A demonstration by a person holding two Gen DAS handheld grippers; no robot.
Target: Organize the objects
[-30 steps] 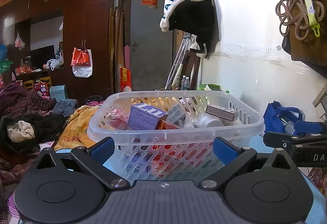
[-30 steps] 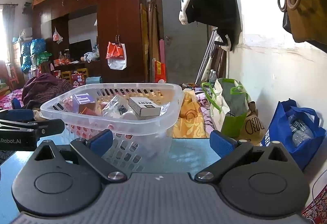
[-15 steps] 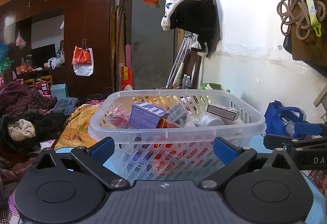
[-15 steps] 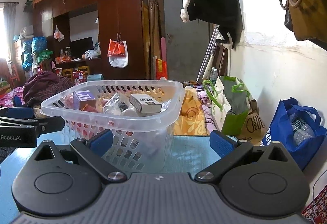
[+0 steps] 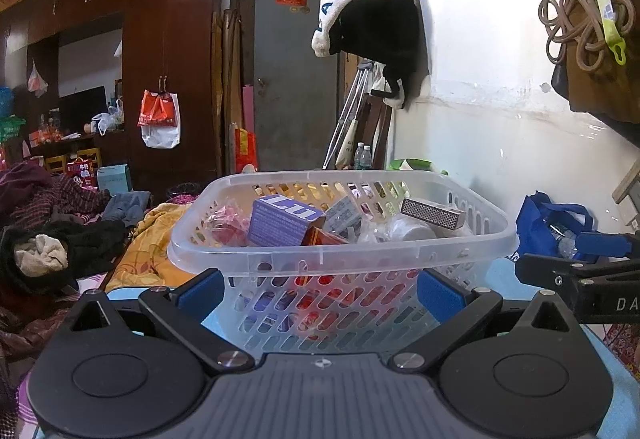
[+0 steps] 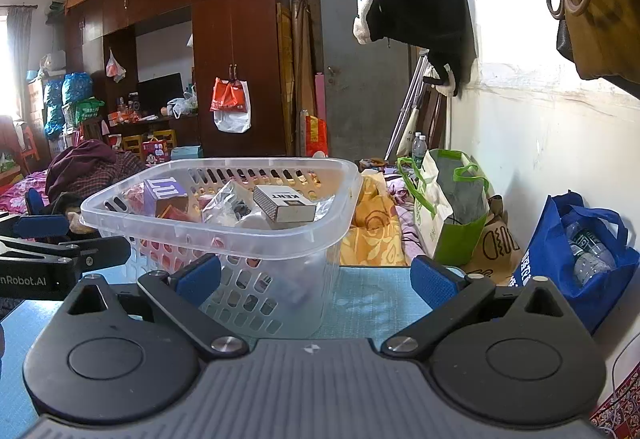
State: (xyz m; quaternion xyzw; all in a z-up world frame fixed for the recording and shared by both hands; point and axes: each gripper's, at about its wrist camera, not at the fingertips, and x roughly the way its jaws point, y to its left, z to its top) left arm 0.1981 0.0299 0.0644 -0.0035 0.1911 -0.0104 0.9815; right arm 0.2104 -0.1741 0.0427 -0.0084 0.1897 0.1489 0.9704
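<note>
Facing, from the left wrist view, a translucent white perforated plastic basket (image 5: 340, 259) standing on the light blue surface (image 5: 496, 271), just ahead of the left tool (image 5: 318, 289), pads spread wide, nothing held. Inside, heaped loosely: a purple cardboard box with white lettering (image 5: 284, 221), a red-orange carton (image 5: 320, 237) partly under it, a pink crinkled packet (image 5: 228, 223), a grey-sided matchbox-like carton (image 5: 432, 213) lying on crumpled clear plastic wrap (image 5: 394, 229). All judged light. Cartons stiff enough to pinch across their narrow faces; wrap and packet soft, likely slippery. Basket itself thin and flexible, best taken at the thick rim, where the wall looks stiffest. Right tool's dark arm (image 5: 580, 275) well to the right of the basket, apart from it.

From the right wrist view, same basket (image 6: 224, 235) to the left of centre, right tool (image 6: 316, 277) likewise spread, empty, aimed past the basket's right corner at bare surface (image 6: 372, 303). White carton marked KENT (image 6: 284, 207) topmost, tilted, easiest to reach from above. Left tool's arm (image 6: 64, 257) close beside the basket's left wall; touching or not, cannot tell.

Around: green-handled white shopping bag (image 6: 452, 207) and blue fabric bag with bottles (image 6: 580, 255) beyond the surface's far right edge, near the wall. Orange patterned blanket (image 6: 376, 227) on the bed behind. High basket wall the main obstacle to a sideways reach.
</note>
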